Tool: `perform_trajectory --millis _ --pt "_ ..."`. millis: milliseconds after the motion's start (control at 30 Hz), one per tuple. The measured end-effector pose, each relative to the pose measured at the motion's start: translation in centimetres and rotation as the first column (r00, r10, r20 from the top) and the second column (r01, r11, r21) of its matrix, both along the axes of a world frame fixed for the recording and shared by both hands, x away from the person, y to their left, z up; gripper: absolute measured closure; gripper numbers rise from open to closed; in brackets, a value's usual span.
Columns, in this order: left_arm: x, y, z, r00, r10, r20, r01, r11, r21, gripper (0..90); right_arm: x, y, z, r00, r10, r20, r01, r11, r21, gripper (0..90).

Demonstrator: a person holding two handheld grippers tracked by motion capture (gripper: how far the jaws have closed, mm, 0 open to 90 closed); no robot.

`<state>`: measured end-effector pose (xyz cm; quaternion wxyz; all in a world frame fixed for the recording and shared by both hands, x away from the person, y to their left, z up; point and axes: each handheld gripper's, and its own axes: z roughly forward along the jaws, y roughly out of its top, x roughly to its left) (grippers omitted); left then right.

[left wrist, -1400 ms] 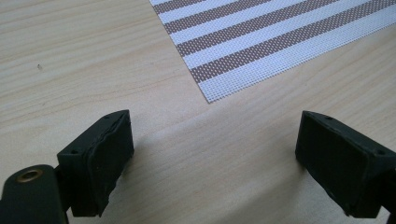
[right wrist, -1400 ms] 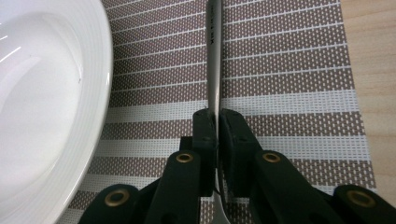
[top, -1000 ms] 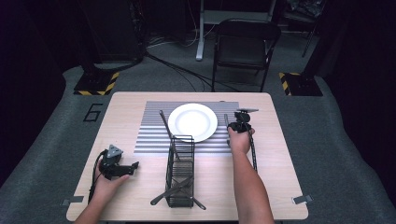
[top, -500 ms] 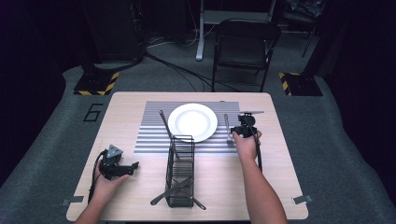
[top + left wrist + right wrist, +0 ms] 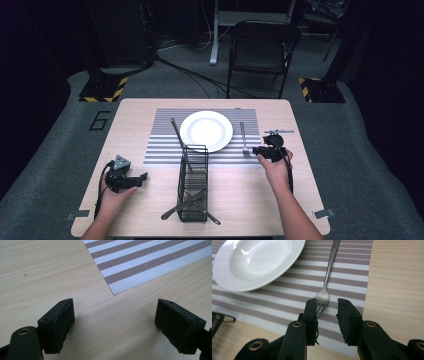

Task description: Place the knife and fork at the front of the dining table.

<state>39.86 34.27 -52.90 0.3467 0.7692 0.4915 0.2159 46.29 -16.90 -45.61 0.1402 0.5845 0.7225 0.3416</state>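
Striped placemat (image 5: 352,280) bears a fork (image 5: 327,277) between right gripper (image 5: 326,308) jaws.

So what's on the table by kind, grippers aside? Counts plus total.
Plate: 1
Striped placemat: 1
Wire basket: 1
Fork: 1
Other cutlery, type unclear from above: 4, as far as I can tell
Total: 8
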Motion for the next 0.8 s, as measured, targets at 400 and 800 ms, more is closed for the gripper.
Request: perform_trajectory --millis 400,800 --pt "-0.2 0.2 0.0 0.9997 0.020 0.014 -0.020 0.9998 -0.006 24.9 -5.3 -0.5 -1.2 0.9957 0.071 0.060 -0.069 0.9972 -0.029 63.2" --pt "-0.9 0.4 1.0 0.9986 0.052 -0.013 -0.052 0.9970 -0.057 41.2 -5.9 -1.6 -2.9 0.9965 0.061 0.058 -0.060 0.9981 -0.014 62.2"
